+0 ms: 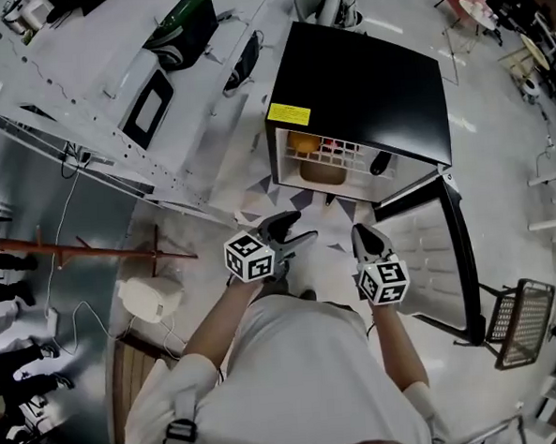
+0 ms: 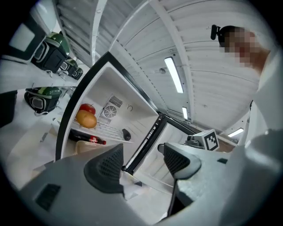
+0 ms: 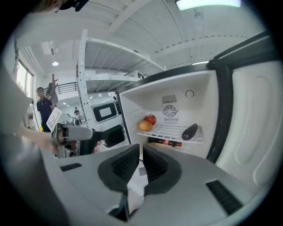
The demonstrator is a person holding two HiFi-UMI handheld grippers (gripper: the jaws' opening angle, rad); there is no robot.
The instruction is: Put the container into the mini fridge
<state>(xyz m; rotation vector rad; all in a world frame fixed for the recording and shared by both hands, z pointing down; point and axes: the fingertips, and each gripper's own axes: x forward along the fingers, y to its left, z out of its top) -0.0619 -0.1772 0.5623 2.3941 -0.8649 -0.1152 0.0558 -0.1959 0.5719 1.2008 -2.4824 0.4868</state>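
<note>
The black mini fridge [image 1: 364, 89] stands on the floor with its door [image 1: 444, 253] swung open to the right. A beige container [image 1: 322, 173] lies on the fridge's lower level, under the wire shelf; it also shows in the left gripper view [image 2: 81, 147] and the right gripper view [image 3: 161, 146]. My left gripper [image 1: 293, 229] hovers in front of the opening, open, with nothing between its jaws [image 2: 141, 159]. Beside it, my right gripper [image 1: 363, 235] is shut and empty [image 3: 140, 164]. Both are well clear of the container.
On the wire shelf [image 3: 170, 130] sit an orange [image 3: 144, 126], a red apple [image 3: 151, 118] and a dark eggplant [image 3: 189, 131]; a cola bottle [image 2: 86, 138] lies below. A white rack with a microwave [image 1: 147, 107] stands left. A wire basket [image 1: 521, 322] is at right.
</note>
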